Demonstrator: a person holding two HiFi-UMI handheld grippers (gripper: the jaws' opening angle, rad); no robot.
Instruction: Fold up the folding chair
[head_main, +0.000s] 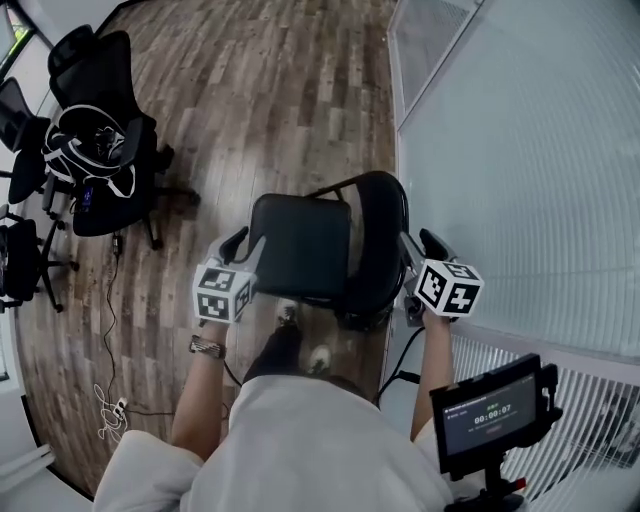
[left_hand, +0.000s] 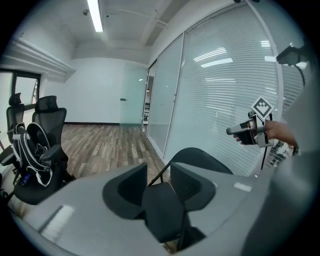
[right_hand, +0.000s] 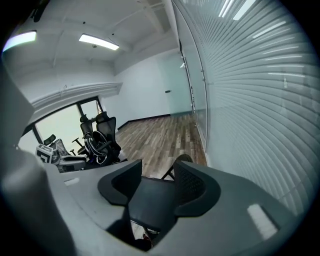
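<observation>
Folding chair (head_main: 300, 245) unfolded, legs barely visible
Left claw (head_main: 240, 243) and right claw (head_main: 428, 243) flank it, jaws apart, gripping nothing; the seat hides most of the frame.

Light is bright and even. Above the left gripper (left_hand: 159, 171) a ceiling strip light (left_hand: 95, 15) blows out white, and its glare streaks the blinds (left_hand: 220, 57) to that gripper's right. Both gripper views curve strongly, with black corners and soft close-up jaws
</observation>
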